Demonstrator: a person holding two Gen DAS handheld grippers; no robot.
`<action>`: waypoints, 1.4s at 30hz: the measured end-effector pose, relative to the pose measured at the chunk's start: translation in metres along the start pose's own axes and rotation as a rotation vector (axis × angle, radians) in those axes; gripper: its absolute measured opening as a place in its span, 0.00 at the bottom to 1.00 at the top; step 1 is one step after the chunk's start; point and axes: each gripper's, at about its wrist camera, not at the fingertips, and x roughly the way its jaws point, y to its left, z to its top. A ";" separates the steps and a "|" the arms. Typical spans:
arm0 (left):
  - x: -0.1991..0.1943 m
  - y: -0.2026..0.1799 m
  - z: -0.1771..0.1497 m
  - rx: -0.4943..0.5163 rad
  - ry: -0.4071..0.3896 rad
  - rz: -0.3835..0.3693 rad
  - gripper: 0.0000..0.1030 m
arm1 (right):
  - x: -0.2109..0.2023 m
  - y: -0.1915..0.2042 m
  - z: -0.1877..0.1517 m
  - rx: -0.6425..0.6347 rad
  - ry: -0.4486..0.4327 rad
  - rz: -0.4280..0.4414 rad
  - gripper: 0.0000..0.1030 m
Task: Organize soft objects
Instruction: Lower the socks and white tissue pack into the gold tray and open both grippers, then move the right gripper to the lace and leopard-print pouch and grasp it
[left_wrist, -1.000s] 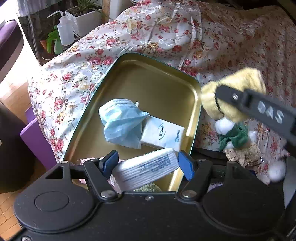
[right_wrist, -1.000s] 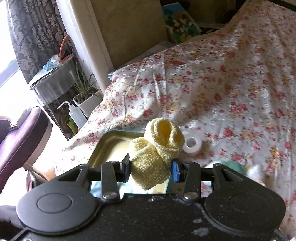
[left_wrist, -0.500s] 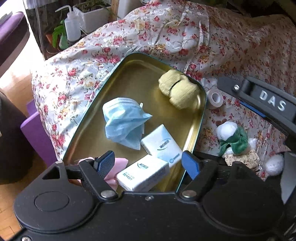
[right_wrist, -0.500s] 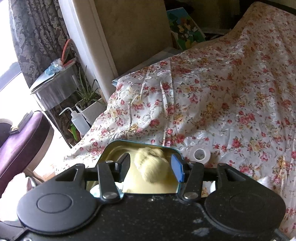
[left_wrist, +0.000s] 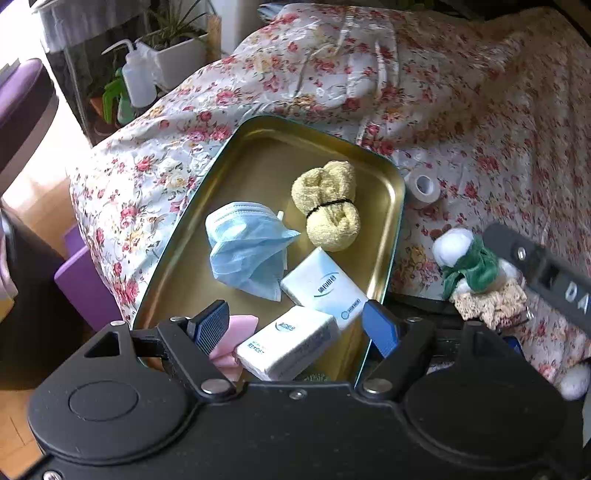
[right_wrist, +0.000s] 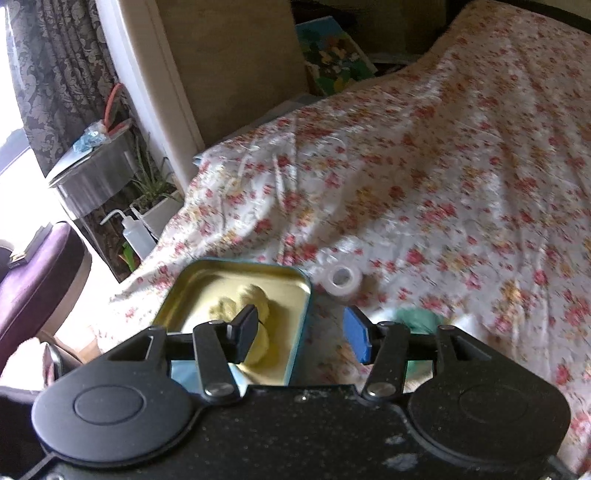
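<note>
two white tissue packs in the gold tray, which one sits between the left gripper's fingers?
The white tissue pack nearest the camera, beside the pink cloth; the other pack lies farther in, against the blue face mask.

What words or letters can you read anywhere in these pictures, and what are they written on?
"DA": white letters on the black bar of the right gripper, cut off at the picture's edge.
Upper tissue pack: blue logo and print, too small to read.
Lower tissue pack: blue logo and print, too small to read.
Right wrist view: nothing readable.
</note>
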 end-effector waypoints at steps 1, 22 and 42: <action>-0.001 -0.001 -0.001 0.010 -0.001 -0.002 0.73 | -0.003 -0.005 -0.004 0.005 0.000 -0.005 0.52; -0.004 -0.055 -0.018 0.172 -0.039 -0.095 0.73 | -0.069 -0.107 -0.088 0.092 -0.162 -0.287 1.00; 0.008 -0.098 -0.023 0.258 -0.054 -0.118 0.73 | -0.005 -0.134 -0.037 0.247 0.052 -0.191 0.75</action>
